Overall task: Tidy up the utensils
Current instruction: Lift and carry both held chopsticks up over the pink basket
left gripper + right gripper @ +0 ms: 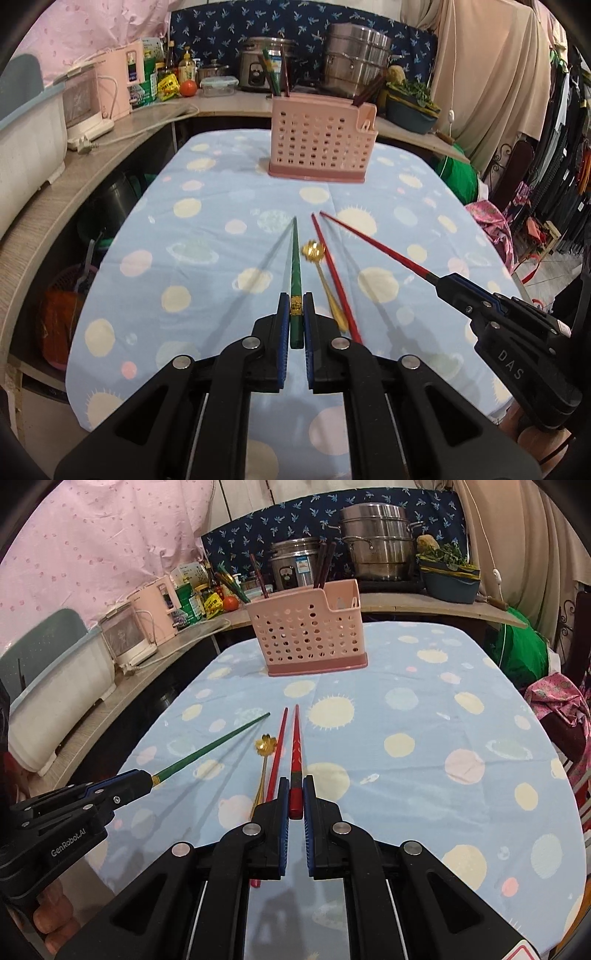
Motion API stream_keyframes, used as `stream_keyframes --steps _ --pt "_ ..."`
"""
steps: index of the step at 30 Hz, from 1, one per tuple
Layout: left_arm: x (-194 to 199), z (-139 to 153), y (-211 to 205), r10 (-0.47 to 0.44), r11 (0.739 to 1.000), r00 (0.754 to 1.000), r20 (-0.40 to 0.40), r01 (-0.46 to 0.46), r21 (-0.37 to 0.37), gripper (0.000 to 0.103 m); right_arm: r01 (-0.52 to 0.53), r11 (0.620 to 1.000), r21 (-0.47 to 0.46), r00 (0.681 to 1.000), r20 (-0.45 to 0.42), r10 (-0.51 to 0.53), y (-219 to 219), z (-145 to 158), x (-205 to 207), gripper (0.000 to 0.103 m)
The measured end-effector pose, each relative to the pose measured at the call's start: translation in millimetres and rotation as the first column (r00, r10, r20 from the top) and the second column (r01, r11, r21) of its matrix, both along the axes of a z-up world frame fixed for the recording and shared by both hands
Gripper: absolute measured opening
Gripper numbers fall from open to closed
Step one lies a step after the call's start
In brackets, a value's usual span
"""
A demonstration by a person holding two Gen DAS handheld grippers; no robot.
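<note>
**Operator:** My left gripper (294, 317) is pinching a green chopstick (295, 266) by its thick gold-banded end, both blue pads pressed against it, and the tip is pointing away toward the far end of the table.

**Observer:** And the right?

**Operator:** The right gripper (295, 797) is doing the same with a red chopstick (296, 746) — fingers clamped on its butt end, tip aimed toward the pink utensil holder (306, 635). Both sticks are sitting clear of the cloth; I'm seeing their shadows lying on it.

**Observer:** What is lying between them?

**Operator:** A second red chopstick (334, 277) is resting flat on the blue spotted tablecloth (207, 229), and just left of it a small gold spoon (325, 273) with a flower-shaped bowl, handle toward me. They are lying side by side, close enough that I cannot tell whether they are touching.

**Observer:** The holder?

**Operator:** It is standing upright at the far end of the table, centred — chopsticks already poking out of it, dark ones on the right, a green and a reddish one on the left.
</note>
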State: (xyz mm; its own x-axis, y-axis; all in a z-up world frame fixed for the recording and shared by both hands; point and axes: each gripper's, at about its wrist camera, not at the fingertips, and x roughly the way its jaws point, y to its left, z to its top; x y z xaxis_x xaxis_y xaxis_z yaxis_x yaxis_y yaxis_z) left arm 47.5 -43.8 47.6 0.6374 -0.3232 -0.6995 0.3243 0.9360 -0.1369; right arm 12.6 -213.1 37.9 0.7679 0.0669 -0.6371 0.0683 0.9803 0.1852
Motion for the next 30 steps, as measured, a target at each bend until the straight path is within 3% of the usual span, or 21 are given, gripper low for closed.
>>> stream_keyframes --steps 14,30 --pt "41 73 1 0.052 0.997 0.987 0.152 -0.044 -0.057 0.007 0.002 1.0 -0.018 0.986 0.164 0.001 -10 71 36 0.007" --pt "91 105 -4 0.066 0.997 0.977 0.203 -0.054 -0.061 0.007 -0.033 0.999 0.007 0.973 0.227 0.031 -15 113 87 0.007"
